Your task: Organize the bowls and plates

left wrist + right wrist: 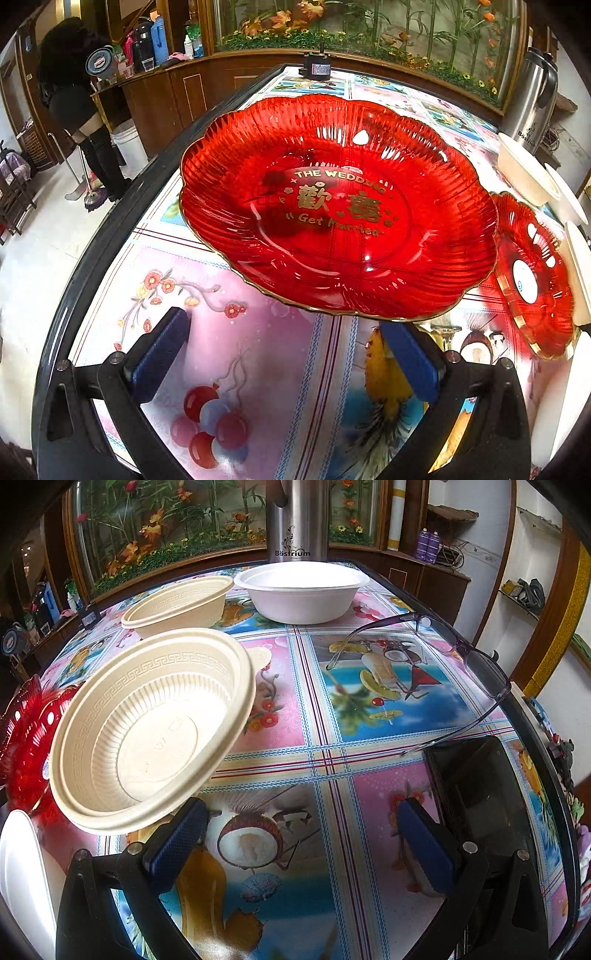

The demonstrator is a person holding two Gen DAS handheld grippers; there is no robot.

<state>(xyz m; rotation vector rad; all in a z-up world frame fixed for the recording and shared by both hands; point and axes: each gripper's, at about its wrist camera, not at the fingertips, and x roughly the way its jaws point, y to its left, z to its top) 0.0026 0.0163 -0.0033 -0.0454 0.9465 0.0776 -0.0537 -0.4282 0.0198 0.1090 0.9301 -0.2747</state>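
Red translucent plastic: one large scalloped wedding plate (332, 206), gold-rimmed, gold lettering at centre, seen tilted and apparently clear of the table just ahead of the left gripper (291, 354). The jaws are spread wide; whether the right pad touches the plate's near rim I cannot tell. A second red plate (532, 277) lies just beside it to the right.

Beige plastic: one ribbed bowl (147, 731) with key-pattern rim, tilted, beside the left finger of the right gripper (303, 834), whose jaws are likewise spread and pinch nothing. A second beige bowl (177, 605) sits behind it, apart. A white bowl (301, 590) stands further back; a white dish (22, 867) shows at the left edge.

Progress, as judged: early. No stack is visible; like items remain separate, so both red plates and both beige bowls are yet to be nested.

Surface: a glass-topped table (314, 760) over a fruit-and-flower print cloth, dark rim. Also on it: a steel thermos (297, 520), purple glasses (461, 653), a dark phone (480, 797).

Room: wooden cabinets, a planted glass display (369, 33), a person (74, 92) standing at left.
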